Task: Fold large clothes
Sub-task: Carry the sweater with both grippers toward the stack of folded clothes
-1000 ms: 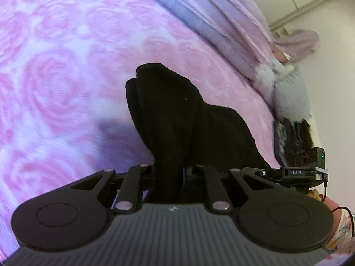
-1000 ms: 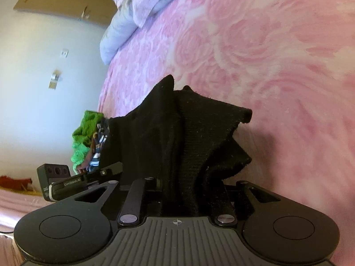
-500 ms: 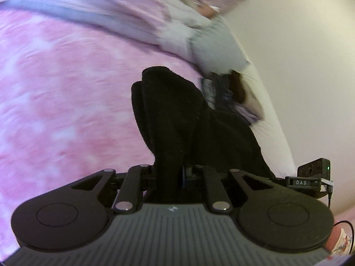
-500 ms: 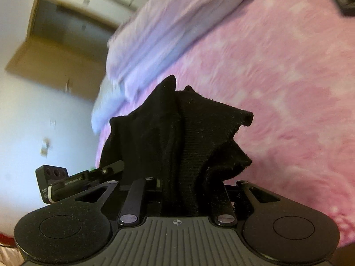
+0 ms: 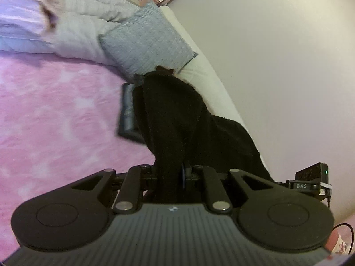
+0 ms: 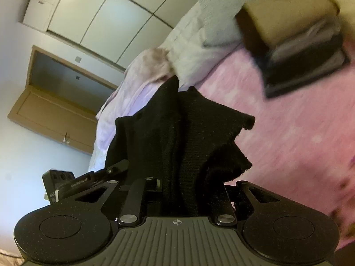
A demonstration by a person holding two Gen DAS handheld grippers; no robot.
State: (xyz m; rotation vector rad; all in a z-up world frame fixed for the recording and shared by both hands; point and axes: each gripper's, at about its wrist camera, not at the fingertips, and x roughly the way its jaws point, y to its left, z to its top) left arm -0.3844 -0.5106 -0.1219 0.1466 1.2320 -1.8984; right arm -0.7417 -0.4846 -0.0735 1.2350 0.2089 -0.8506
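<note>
Pink rose-patterned blanket (image 5: 55, 122) covers the bed under both cameras; it is blurred in both views. At its far end lie a pale quilt (image 5: 84, 28) and a blue-grey pillow (image 5: 148, 42), with a plain wall (image 5: 277, 66) beside the mattress edge. From the right wrist view, a stack of folded clothes (image 6: 304, 55) sits on the blanket near the pillows — smeared, so its layers are hard to tell apart. White wardrobe doors (image 6: 106, 22) and an open wooden door (image 6: 53, 115) stand behind the bed.

A black garment (image 5: 182, 119) is caught in both tools. The left gripper (image 5: 177, 175) has its jaws pressed nearly together on a thick fold of the black knit, which stands up from between the fingers and drapes off to the right, toward the other tool's camera block (image 5: 312, 177). In that view a dark folded item (image 5: 127, 110) lies on the blanket just behind the cloth, partly hidden by it.

The right gripper (image 6: 188, 188) pinches another bunch of the same garment — the fabric rises in peaks above the jaws, with one loose corner sticking out to the right and the rest running left to the other tool (image 6: 66, 181). The cloth looks lifted clear of the blanket where it shows.
</note>
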